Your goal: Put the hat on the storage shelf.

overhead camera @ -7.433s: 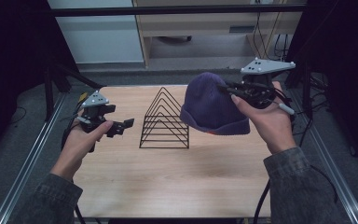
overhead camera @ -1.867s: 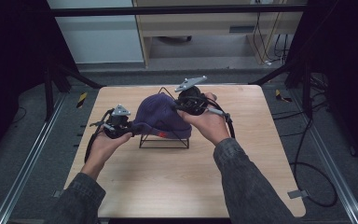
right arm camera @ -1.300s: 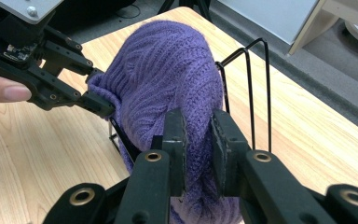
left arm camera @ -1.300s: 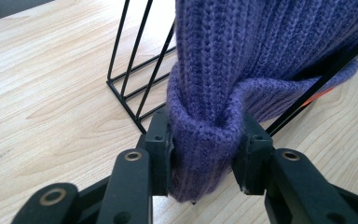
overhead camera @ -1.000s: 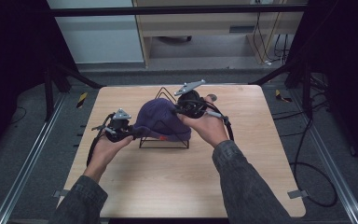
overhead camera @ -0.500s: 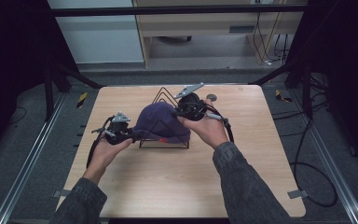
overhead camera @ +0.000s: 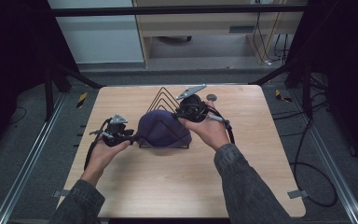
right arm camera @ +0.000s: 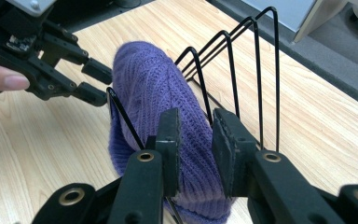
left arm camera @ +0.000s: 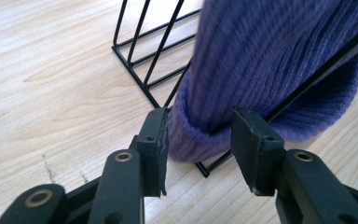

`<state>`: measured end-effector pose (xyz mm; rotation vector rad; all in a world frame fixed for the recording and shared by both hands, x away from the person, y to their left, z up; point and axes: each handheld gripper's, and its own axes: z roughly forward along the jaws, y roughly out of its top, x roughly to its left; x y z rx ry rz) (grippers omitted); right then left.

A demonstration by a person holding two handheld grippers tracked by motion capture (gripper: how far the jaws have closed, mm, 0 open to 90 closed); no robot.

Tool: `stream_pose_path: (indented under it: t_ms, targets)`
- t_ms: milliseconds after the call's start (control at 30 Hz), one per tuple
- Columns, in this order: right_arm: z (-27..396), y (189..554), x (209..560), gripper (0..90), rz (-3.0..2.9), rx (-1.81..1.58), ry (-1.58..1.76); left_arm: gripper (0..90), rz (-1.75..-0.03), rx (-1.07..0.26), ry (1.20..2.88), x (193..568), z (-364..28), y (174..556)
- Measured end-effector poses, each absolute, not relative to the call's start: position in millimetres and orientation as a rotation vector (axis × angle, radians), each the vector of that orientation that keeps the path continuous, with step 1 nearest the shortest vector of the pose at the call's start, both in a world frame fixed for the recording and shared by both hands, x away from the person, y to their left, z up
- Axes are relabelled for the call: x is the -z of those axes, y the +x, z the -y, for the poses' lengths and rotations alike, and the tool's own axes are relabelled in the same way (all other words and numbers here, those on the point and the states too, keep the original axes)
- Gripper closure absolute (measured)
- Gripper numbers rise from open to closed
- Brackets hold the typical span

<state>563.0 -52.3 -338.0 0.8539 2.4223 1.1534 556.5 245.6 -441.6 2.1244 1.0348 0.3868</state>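
**A:** High view: a purple knitted wool beanie (overhead camera: 163, 130) is draped over the near end of a black wire rack of triangular hoops (overhead camera: 164, 99), which stands at the centre of the light wooden table (overhead camera: 177, 186). Where do the grippers stand relative to the rack?

**B:** The left gripper (overhead camera: 131, 138) is at the rack's left base, the right gripper (overhead camera: 181, 113) at its right slope. In the left gripper view the jaws have just been opening; the folded brim lies between them, the left pad at the cuff, the right pad clear, so the grip is released. In the right gripper view the right gripper's jaws have likewise been opening and flank a knit ridge loosely.

**A:** How is the release best completed?

**B:** Probably by widening both pairs fully, then withdrawing straight away from the rack, so no pad snags the yarn or tips the wire frame.
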Motion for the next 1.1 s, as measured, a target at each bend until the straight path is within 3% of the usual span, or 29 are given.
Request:
stream_pose_path:
  t_ms: [300,700,867,1100]
  targets:
    - [56,561,337,73.9,-2.414,-1.152,0.86,53.2,-1.054,-0.435,2.104,441,-258,550]
    - [68,550,332,73.6,-2.381,-1.162,0.882,27.0,-1.146,-0.506,2.036,450,-275,521]
    - [68,545,329,71.3,-2.368,-1.181,0.886,20.4,-1.157,-0.526,2.076,457,-272,509]
    - [70,536,326,66.3,-2.352,-1.196,0.884,12.0,-1.239,-0.451,2.164,481,-277,503]
